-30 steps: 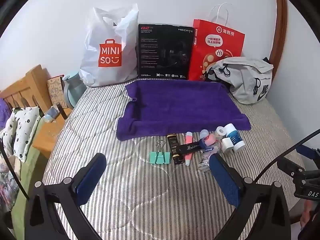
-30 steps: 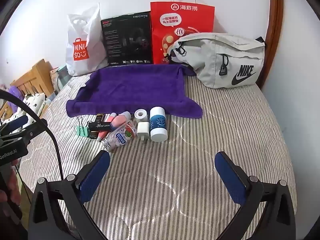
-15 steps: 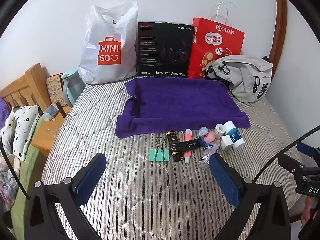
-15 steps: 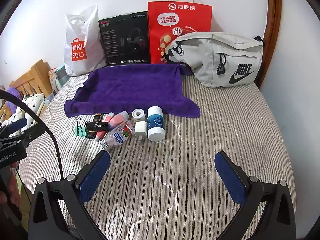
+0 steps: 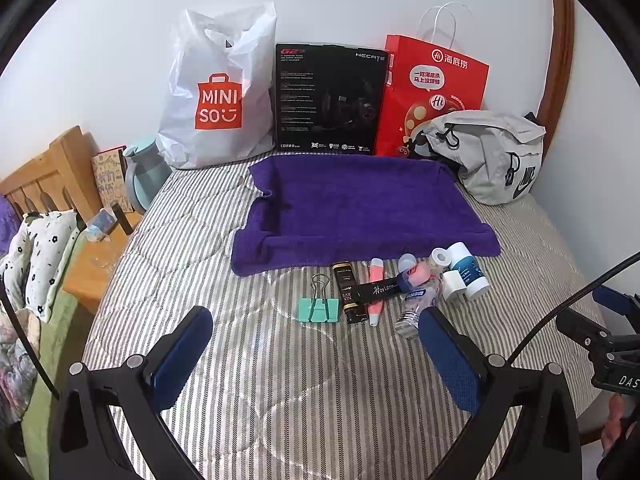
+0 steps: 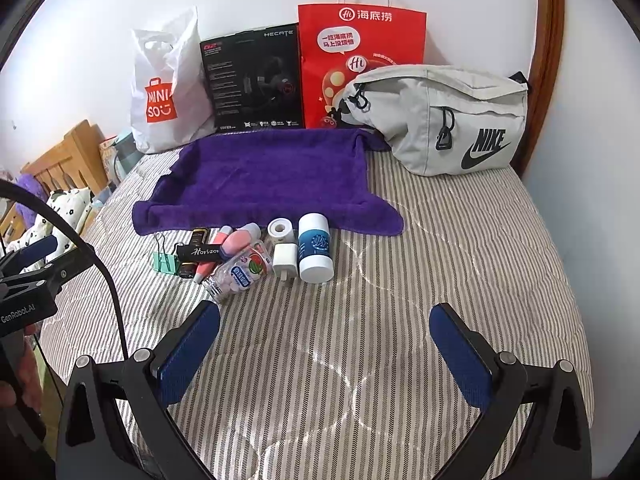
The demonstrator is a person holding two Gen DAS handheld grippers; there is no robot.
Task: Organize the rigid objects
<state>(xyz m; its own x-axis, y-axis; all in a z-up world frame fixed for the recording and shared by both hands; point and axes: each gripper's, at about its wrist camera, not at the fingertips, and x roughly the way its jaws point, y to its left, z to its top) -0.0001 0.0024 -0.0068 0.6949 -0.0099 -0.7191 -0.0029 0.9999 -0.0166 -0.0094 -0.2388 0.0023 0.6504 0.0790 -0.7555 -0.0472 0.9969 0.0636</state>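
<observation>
A row of small items lies on the striped bed just in front of a purple towel [image 5: 360,208] [image 6: 264,180]: a green binder clip [image 5: 318,309] [image 6: 165,261], a black and gold tube [image 5: 349,296], a pink tube [image 5: 375,290], a black Horizon case [image 6: 200,252], a clear candy bottle [image 6: 240,272], a white charger [image 6: 285,260], a tape roll [image 6: 281,230] and a white and blue bottle [image 5: 468,276] [image 6: 315,254]. My left gripper [image 5: 316,344] hovers open, short of the clip. My right gripper [image 6: 326,342] is open, nearer than the bottle, holding nothing.
Against the wall stand a white Miniso bag [image 5: 218,96], a black box [image 5: 328,100], a red paper bag [image 5: 434,92] and a grey Nike pouch [image 6: 444,120]. A wooden headboard [image 5: 44,176] and bedside table with a teal jug [image 5: 140,176] sit left. Striped bedding [image 6: 440,240] spreads to the right.
Both grippers have drawn back and up slightly, so the row of items sits a little farther away. Nothing was touched or moved.
</observation>
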